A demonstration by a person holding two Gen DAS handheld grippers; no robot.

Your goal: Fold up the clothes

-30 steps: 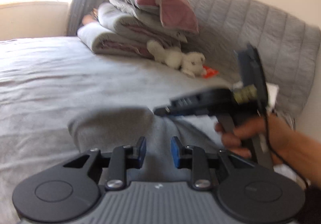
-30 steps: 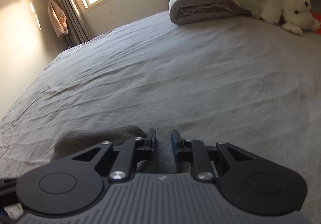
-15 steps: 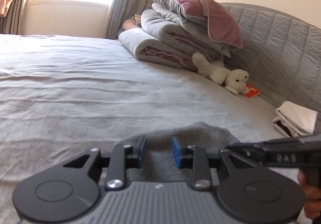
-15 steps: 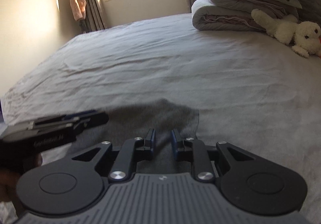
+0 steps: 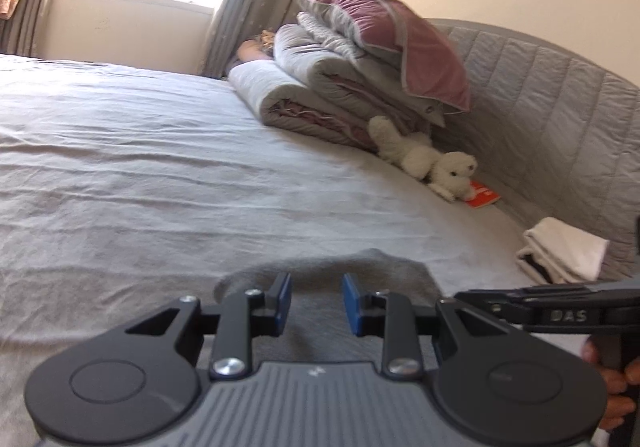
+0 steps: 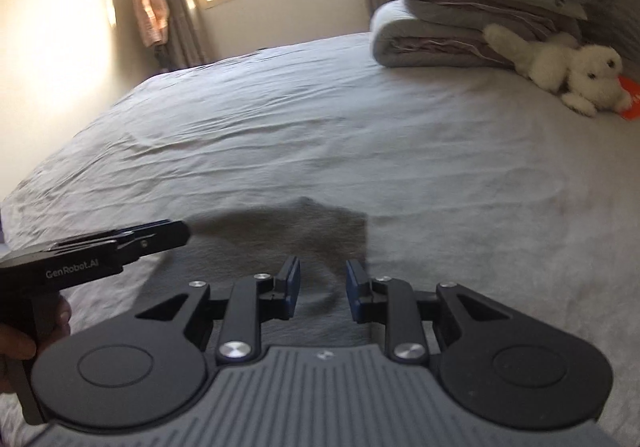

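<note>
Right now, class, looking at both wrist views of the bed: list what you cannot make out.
- Grey garment: near part hidden behind the left hand-held gripper in the left wrist view; type unclear.
- Orange item: cut off by the right wrist view's edge, partly behind the white plush dog.
- Folded white cloth: kind unclear, left wrist view.

Grey-sheeted bed [image 5: 160,175] under a grey garment [image 6: 288,235], folded quilts [image 5: 320,95], plush dog [image 5: 436,167], white cloth [image 5: 564,251].

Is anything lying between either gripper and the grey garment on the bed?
Nothing visible does. The grey garment lies flat on the bed sheet directly under both the left gripper and the right gripper. The stuffed toy and folded white cloth sit far off by the headboard.
</note>
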